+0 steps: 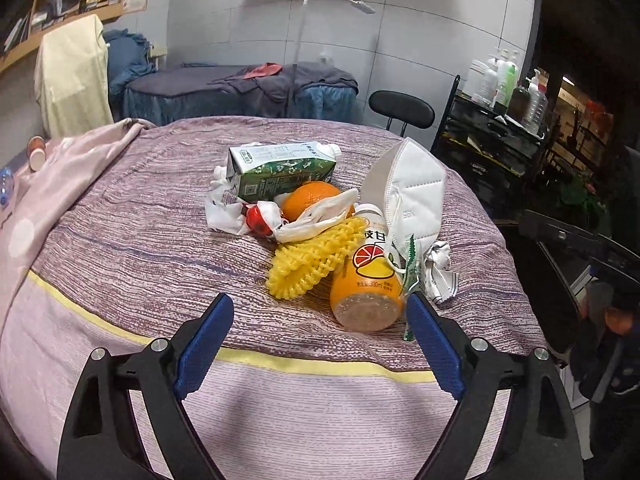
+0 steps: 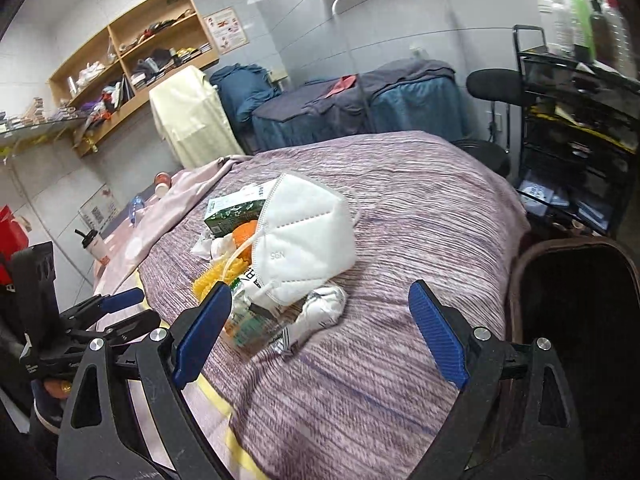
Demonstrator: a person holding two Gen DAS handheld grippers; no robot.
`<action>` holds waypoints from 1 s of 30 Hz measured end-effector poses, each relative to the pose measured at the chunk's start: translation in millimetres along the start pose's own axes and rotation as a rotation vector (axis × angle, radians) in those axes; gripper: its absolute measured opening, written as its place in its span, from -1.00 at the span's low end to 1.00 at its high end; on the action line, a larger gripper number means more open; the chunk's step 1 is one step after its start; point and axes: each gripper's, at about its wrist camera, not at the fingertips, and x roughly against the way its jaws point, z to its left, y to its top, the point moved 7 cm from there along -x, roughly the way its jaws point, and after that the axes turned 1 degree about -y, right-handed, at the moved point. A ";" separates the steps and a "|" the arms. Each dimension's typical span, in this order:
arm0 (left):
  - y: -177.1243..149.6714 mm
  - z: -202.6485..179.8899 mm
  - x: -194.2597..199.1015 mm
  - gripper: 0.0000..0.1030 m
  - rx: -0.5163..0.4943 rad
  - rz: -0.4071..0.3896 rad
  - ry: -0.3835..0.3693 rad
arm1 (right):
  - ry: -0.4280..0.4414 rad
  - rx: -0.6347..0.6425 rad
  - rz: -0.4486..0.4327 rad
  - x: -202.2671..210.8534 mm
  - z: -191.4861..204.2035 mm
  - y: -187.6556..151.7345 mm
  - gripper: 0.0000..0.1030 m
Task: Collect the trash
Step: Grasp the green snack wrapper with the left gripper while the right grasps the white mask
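A heap of trash lies on the purple striped bed cover (image 1: 160,220): a green carton (image 1: 280,170), an orange (image 1: 310,200), white plastic wrap (image 1: 320,216), yellow foam netting (image 1: 316,254), an orange juice bottle (image 1: 366,280) on its side, a white N95 mask (image 1: 412,192) and crumpled paper (image 1: 440,268). My left gripper (image 1: 320,312) is open and empty, just short of the bottle and netting. My right gripper (image 2: 320,300) is open and empty, near the mask (image 2: 304,236), crumpled paper (image 2: 324,308) and bottle (image 2: 248,320). The left gripper also shows in the right wrist view (image 2: 120,308).
A dark brown bin (image 2: 576,320) stands at the bed's right side. A pink blanket (image 1: 60,184) lies at the left. Behind are a blue-covered bed (image 1: 240,92), a black stool (image 1: 400,108), a floor lamp (image 1: 304,20) and a black trolley with bottles (image 1: 492,120).
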 end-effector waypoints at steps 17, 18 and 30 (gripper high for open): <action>2.9 -58.6 -49.8 0.21 -0.123 0.102 -0.091 | 0.091 -0.022 0.175 -101.0 -2.1 36.6 0.73; 4.7 -59.8 -50.9 0.15 -0.138 0.098 -0.077 | 0.097 -0.018 0.184 -106.2 -0.9 37.0 0.72; -4.9 -82.1 -54.9 -0.63 -0.253 0.128 -0.067 | 0.107 -0.012 0.169 -108.5 5.6 29.4 -0.60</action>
